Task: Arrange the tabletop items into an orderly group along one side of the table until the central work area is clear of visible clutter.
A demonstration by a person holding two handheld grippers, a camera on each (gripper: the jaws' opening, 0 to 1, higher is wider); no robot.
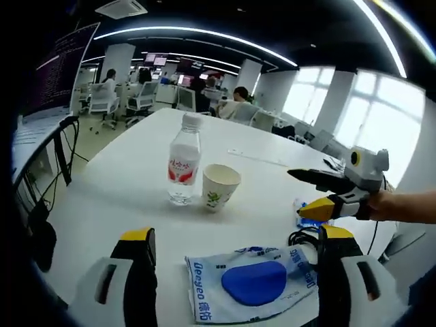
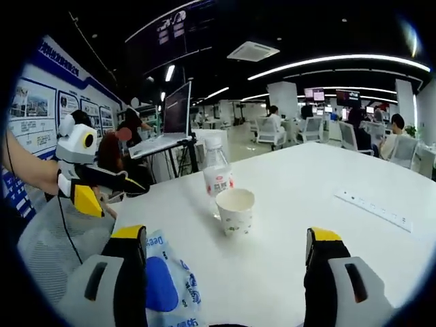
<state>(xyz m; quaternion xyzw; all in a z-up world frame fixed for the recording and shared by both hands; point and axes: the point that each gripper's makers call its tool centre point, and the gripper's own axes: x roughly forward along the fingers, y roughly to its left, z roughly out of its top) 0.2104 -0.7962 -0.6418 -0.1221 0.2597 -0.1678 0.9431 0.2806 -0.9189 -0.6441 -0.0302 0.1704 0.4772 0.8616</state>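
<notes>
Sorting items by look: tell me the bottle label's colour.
The bottle label is white with red markings, clearest in the left gripper view.

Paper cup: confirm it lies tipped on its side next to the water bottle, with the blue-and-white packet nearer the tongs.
Not right. The paper cup stands upright, mouth up, beside the water bottle, as the left gripper view shows. The rest holds: the blue-and-white packet lies nearer, between the left tongs.
</notes>
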